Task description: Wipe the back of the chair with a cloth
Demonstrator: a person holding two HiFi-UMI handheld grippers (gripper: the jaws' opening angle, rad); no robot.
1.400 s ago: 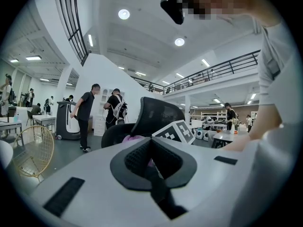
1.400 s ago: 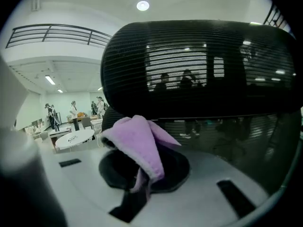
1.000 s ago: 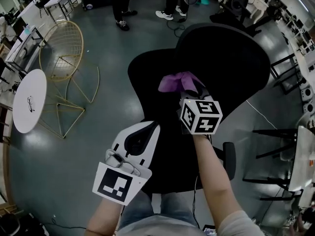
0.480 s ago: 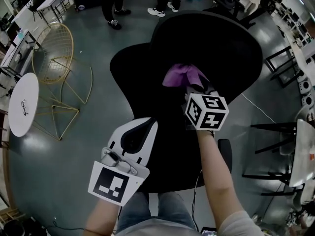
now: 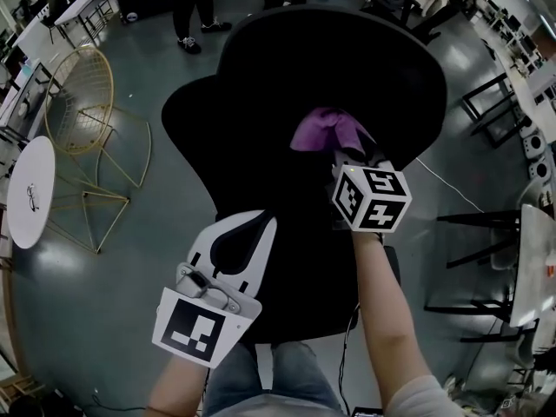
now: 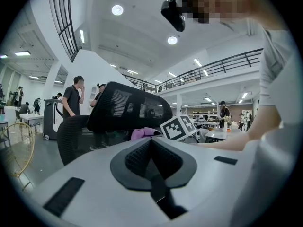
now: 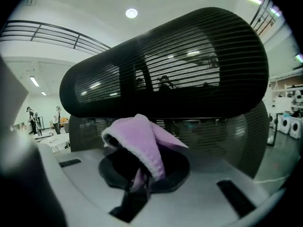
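A black mesh office chair [image 5: 261,120] stands below me, its headrest [image 5: 347,55] at the top of the head view. My right gripper [image 5: 340,153] is shut on a purple cloth [image 5: 326,130] and holds it over the chair's back [image 7: 246,136], just under the headrest [image 7: 165,65]. In the right gripper view the cloth [image 7: 139,141] bunches out from between the jaws. My left gripper [image 5: 241,233] hangs lower left over the chair's edge, jaws together with nothing in them. The left gripper view shows the chair [image 6: 75,136], the cloth [image 6: 142,133] and the right gripper's marker cube [image 6: 179,126].
A gold wire chair [image 5: 82,102] and a round white table [image 5: 30,194] stand at the left. Black stands [image 5: 478,233] and tables are at the right. People stand beyond the chair [image 5: 187,7]. A cable [image 5: 447,185] lies on the grey floor.
My right gripper with the purple cloth has shifted slightly up the chair back toward the headrest. The head view has moved closer over the chair. The left gripper stays about the same.
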